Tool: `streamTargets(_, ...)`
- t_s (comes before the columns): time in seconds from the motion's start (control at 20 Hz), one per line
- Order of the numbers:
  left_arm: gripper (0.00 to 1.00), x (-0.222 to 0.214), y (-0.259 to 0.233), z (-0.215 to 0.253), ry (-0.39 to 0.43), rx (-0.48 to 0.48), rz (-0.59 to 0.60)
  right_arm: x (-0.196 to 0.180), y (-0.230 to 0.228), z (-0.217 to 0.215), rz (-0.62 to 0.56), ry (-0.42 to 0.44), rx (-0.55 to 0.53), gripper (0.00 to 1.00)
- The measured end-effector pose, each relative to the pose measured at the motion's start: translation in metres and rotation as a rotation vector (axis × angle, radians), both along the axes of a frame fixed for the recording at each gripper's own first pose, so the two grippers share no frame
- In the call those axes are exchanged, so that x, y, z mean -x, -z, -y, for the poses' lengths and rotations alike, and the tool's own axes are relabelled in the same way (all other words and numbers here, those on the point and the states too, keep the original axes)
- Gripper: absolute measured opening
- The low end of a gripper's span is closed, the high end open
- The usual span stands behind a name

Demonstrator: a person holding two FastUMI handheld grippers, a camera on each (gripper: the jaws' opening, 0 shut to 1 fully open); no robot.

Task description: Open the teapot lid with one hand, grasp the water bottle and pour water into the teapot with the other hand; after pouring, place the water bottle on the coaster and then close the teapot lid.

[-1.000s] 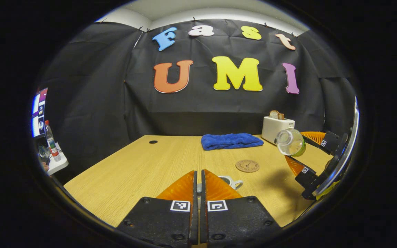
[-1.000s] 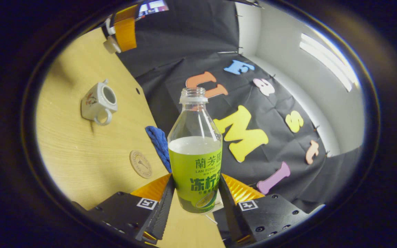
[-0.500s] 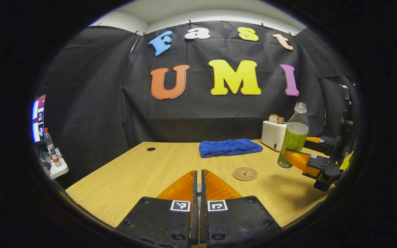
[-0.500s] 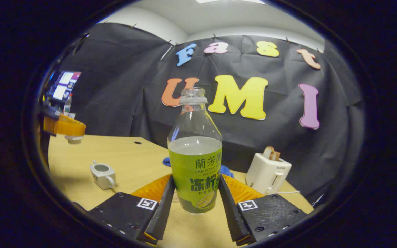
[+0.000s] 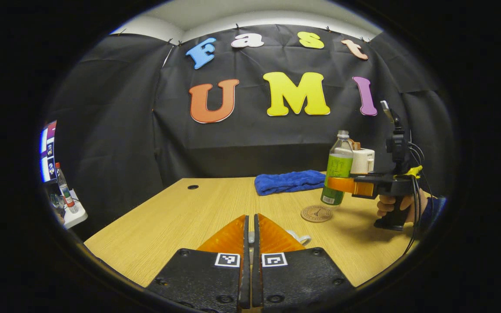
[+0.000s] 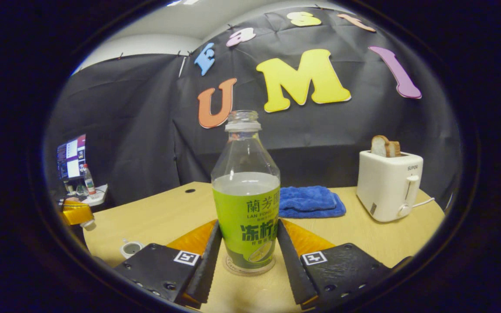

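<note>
A clear water bottle point(image 6: 246, 208) with a green label, uncapped and partly full, stands upright between the fingers of my right gripper point(image 6: 247, 226), which is shut on it. A round brown coaster point(image 6: 246, 268) lies right under its base. In the left gripper view the bottle point(image 5: 337, 174) hangs just above and right of the coaster point(image 5: 316, 213). My left gripper point(image 5: 251, 217) is shut on the teapot lid point(image 6: 88, 224), held in the air. The white teapot point(image 6: 131, 248) sits open on the table; its handle point(image 5: 299, 238) peeks out behind my left fingers.
A white toaster point(image 6: 389, 187) with bread in it stands at the back right. A folded blue towel point(image 6: 309, 201) lies behind the coaster. A hand point(image 5: 392, 204) holds the right gripper. A side shelf with a bottle point(image 5: 64, 184) and a monitor sits off the table's left.
The bottle has swung from tilted to upright and come down leftward over the coaster. The left gripper has kept hold of the lid and barely moved.
</note>
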State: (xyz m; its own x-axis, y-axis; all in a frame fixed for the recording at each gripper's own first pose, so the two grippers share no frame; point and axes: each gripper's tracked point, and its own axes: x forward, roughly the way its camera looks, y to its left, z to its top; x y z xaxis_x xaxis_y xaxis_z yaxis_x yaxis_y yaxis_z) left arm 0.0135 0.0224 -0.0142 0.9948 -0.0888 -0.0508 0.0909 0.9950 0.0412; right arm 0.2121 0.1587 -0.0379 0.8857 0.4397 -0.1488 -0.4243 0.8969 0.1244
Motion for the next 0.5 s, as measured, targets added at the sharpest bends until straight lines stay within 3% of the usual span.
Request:
streamTargets(0.15,0.04,-0.004,0.006,-0.004,0.001,0.013,-0.01,-0.014,0.013,-0.011,-0.007,-0.005,0.027,0.71)
streamTargets(0.25,0.04,-0.004,0.009,-0.006,0.001,0.018,-0.015,-0.018,0.044,-0.014,-0.092,-0.012,0.059,0.71)
streamTargets(0.5,0.04,-0.007,0.023,-0.007,-0.005,0.027,-0.044,-0.013,0.05,-0.02,-0.076,-0.029,0.125,0.76)
